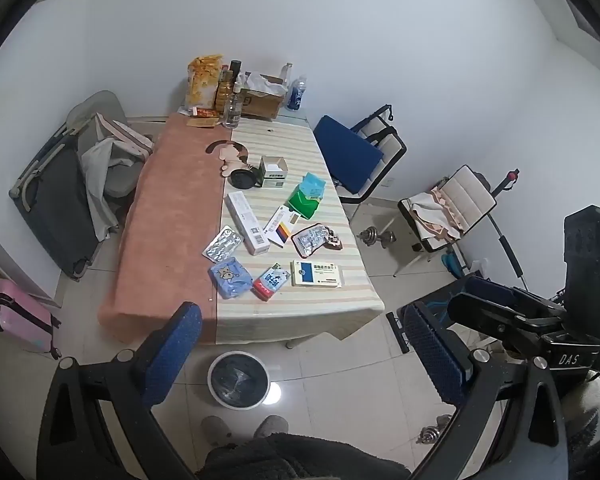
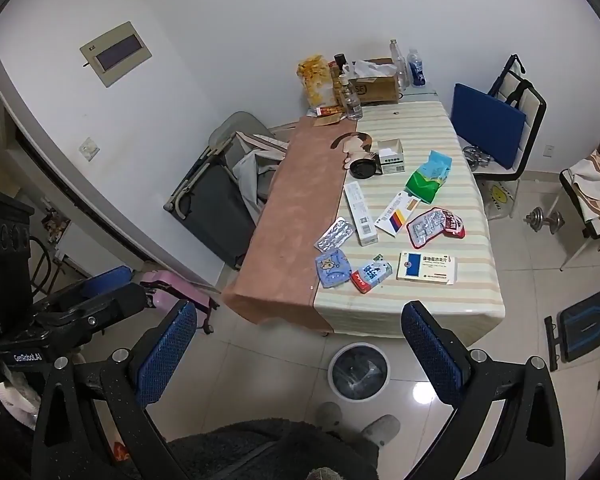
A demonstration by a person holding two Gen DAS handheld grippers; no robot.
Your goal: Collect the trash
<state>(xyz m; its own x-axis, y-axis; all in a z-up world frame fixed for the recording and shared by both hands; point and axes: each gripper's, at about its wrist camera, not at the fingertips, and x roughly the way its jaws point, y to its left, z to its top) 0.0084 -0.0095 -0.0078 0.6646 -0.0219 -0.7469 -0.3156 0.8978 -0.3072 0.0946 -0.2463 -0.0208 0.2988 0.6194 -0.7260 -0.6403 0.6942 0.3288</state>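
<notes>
Both the left gripper (image 1: pixel 304 354) and right gripper (image 2: pixel 300 350) hang wide open, empty, above the bin (image 1: pixel 216 368), packets (image 1: pixel 316 274) beyond.

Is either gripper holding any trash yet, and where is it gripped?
Nothing is held: the left gripper and the right gripper are both open and empty.

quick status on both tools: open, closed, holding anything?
Left tool: open, holding nothing, above the floor short of the table.
Right tool: open, holding nothing, likewise.
</notes>
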